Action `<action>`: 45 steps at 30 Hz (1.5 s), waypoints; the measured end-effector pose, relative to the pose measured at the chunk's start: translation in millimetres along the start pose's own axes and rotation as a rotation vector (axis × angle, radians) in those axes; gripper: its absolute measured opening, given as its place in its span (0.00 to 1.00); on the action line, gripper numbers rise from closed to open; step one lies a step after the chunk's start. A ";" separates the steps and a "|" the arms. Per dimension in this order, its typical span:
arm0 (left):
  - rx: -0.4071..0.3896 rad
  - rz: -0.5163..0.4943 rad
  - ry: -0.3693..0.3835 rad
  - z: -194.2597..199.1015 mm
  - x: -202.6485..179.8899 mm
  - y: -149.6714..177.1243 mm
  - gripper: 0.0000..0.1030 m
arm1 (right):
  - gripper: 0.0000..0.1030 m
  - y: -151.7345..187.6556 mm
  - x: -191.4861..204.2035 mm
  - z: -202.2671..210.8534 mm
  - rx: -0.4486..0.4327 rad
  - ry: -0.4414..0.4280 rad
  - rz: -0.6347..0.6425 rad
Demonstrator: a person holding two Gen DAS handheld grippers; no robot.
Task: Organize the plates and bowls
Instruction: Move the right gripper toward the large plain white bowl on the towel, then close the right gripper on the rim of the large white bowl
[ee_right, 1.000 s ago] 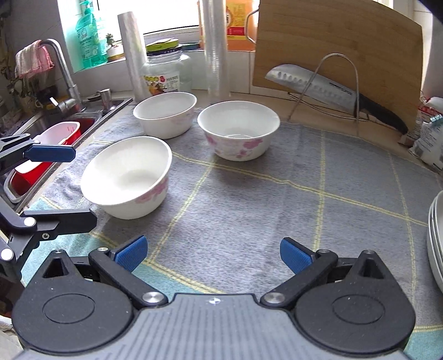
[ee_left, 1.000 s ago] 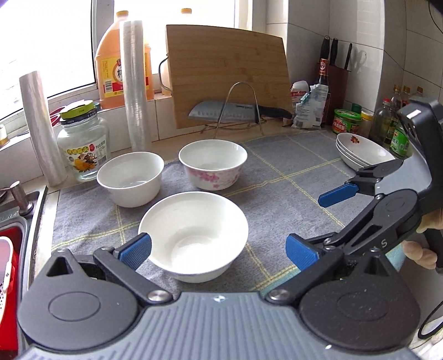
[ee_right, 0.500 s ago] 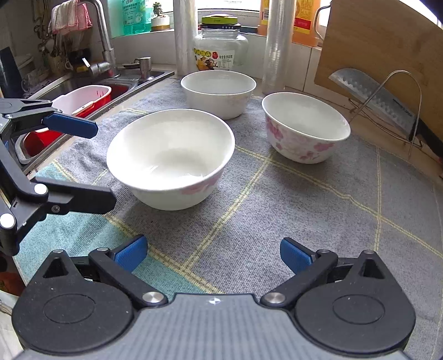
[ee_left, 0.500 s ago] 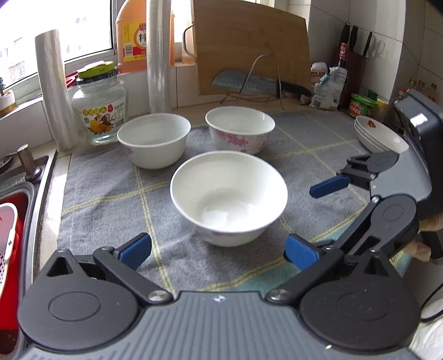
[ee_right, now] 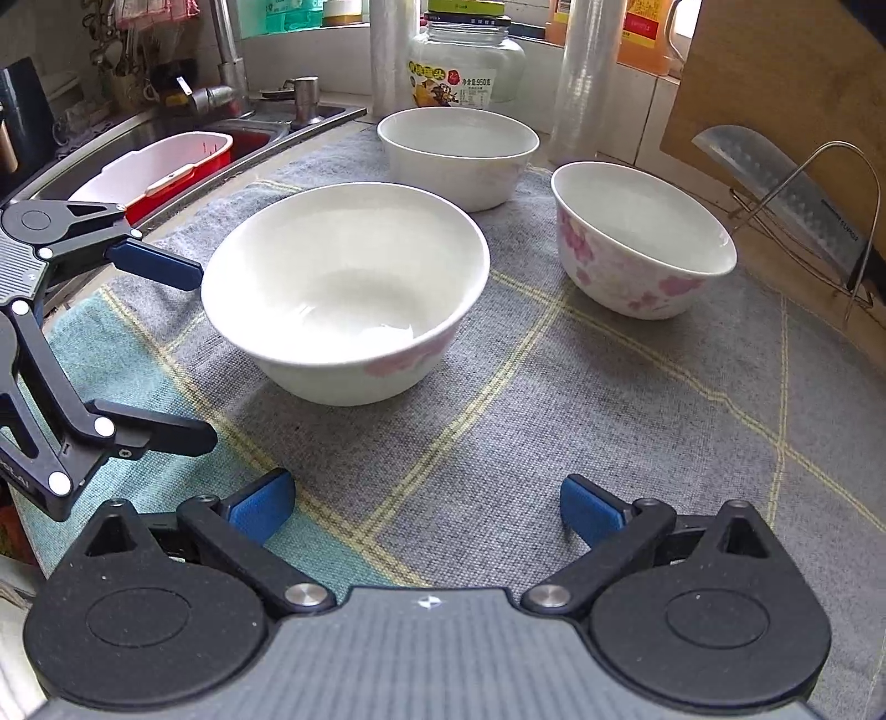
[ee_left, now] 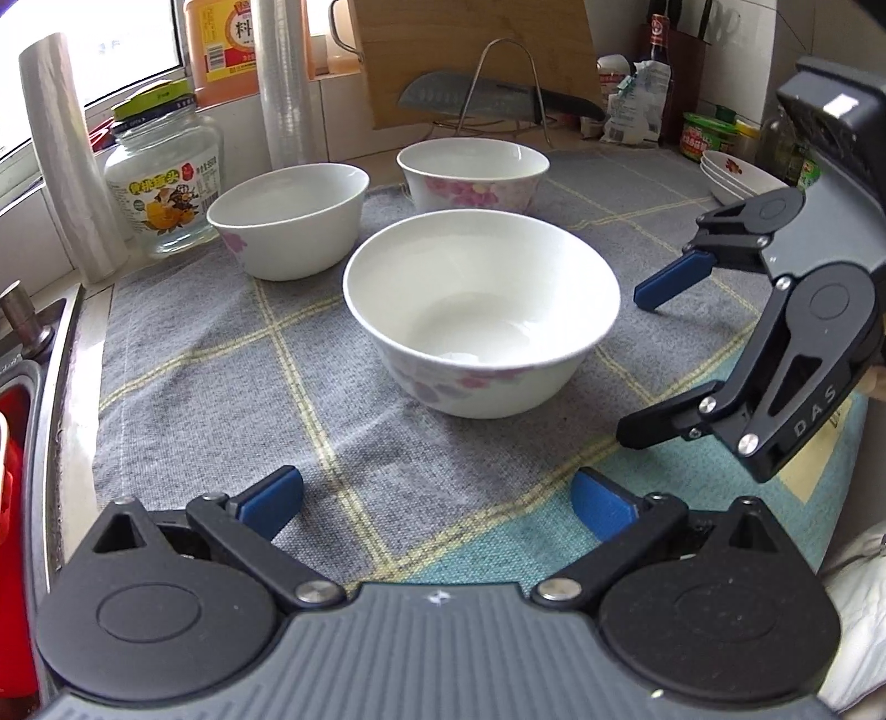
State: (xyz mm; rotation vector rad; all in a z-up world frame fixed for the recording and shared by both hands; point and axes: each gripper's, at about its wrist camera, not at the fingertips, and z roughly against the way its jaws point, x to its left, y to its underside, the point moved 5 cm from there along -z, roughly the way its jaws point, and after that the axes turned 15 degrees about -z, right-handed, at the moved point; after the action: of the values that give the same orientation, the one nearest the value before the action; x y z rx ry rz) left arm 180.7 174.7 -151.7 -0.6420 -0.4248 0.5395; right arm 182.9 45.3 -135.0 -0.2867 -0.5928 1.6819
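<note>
Sink (ee_right: 166, 124) sits way over on the left with a red and white basket (ee_right: 160, 171) in it, right beside the table. Next along the back comes a glass jar (ee_left: 160, 183), then two clear film rolls, one on each side of it. Three bowls sit on the grey checked cloth (ee_left: 221, 343): a plain-looking white bowl (ee_left: 288, 227) at back left, a flowered bowl (ee_left: 473, 174) at back right, and the big bowl (ee_left: 482, 332) closest, in the middle. Left tool (ee_left: 437, 501) is spread wide with nothing in it, hovering low just short of the big bowl. Right tool (ee_right: 426, 504) is released too, jaws wide apart, coming at the same bowl from its other side, not touching it. Behind all that a cleaver (ee_left: 487, 99) rests on a wire rack against a wooden cutting board (ee_left: 470, 50). Far right, a stack of plates (ee_left: 736, 177) sits near some jars and bottles.
</note>
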 end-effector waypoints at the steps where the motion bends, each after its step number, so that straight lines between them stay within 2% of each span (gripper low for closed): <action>1: -0.014 0.005 0.012 -1.1 0.5 -0.9 0.99 | 1.00 0.1 -2.5 1.1 0.007 0.007 -0.004; 8: -0.077 -0.054 0.057 -13.6 2.4 -9.4 1.00 | 1.00 1.7 -27.0 14.5 0.016 0.061 -0.038; 16: -0.141 -0.027 0.019 -16.0 1.2 -11.7 1.00 | 1.00 -17.8 -30.6 27.9 -0.023 0.043 -0.062; 20: -0.152 -0.031 0.005 -17.2 0.8 -14.2 1.00 | 1.00 -28.9 -23.6 33.4 -0.034 0.002 -0.050; 24: -0.179 -0.088 -0.040 -12.7 -6.4 -19.5 0.99 | 1.00 -38.4 -16.0 35.9 -0.031 -0.066 -0.069; 26: -0.199 -0.089 -0.033 -9.7 -9.0 -22.9 0.99 | 1.00 -41.9 -11.9 34.1 -0.028 -0.091 -0.076; 31: -0.236 -0.091 -0.032 -3.4 -11.7 -30.5 0.99 | 1.00 -52.5 0.3 27.2 -0.032 -0.120 -0.065; 41: -0.249 -0.074 -0.046 -2.3 -8.5 -29.6 0.97 | 1.00 -63.9 14.6 8.0 -0.014 -0.177 -0.066; 45: -0.245 -0.078 -0.047 -1.4 -9.4 -28.1 0.90 | 0.97 -67.1 17.7 4.7 -0.013 -0.188 -0.072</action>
State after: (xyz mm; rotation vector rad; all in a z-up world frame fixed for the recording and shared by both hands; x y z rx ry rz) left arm 183.6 149.6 -136.2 -0.8449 -0.5634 0.4328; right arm 233.4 68.1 -93.0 -0.1159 -0.7452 1.6465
